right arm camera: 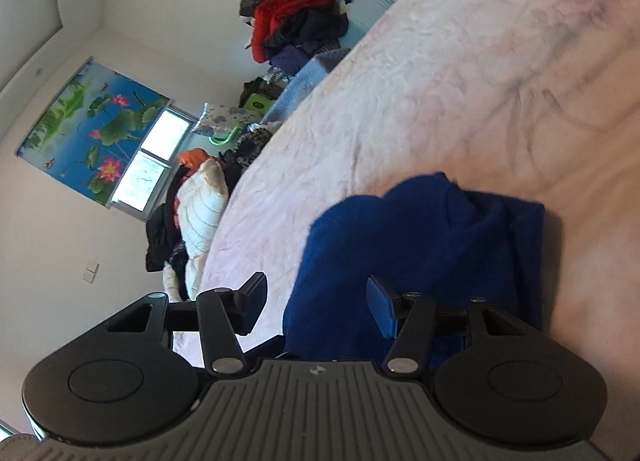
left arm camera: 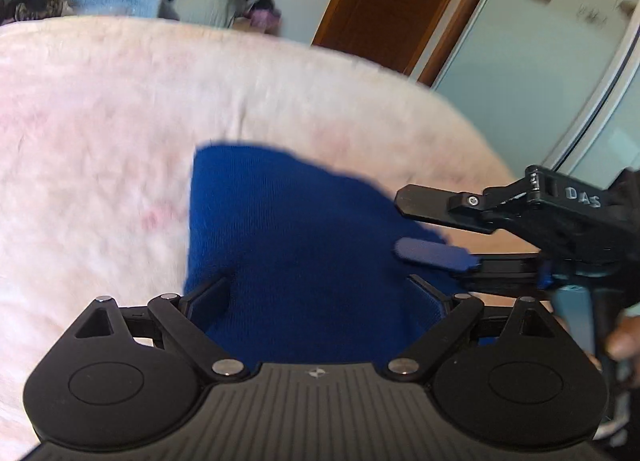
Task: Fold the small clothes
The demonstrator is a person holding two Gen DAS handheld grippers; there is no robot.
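Blue garment point(left arm camera: 304, 245) bunched on pink bedspread point(left arm camera: 100, 149); left tool point(left arm camera: 320, 289) wide, right tool point(right arm camera: 316, 301) wide.

Bright daylight entered through the rectangular glass window point(right arm camera: 154, 159); motion blur softened the pale pink bedspread point(left arm camera: 100, 133) beyond the fingers, and fisheye distortion curved both frames' edges.

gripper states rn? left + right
Left claw: open, fingers either side of the blue garment, not clamped.
Right claw: open, at the garment's edge, holding nothing.
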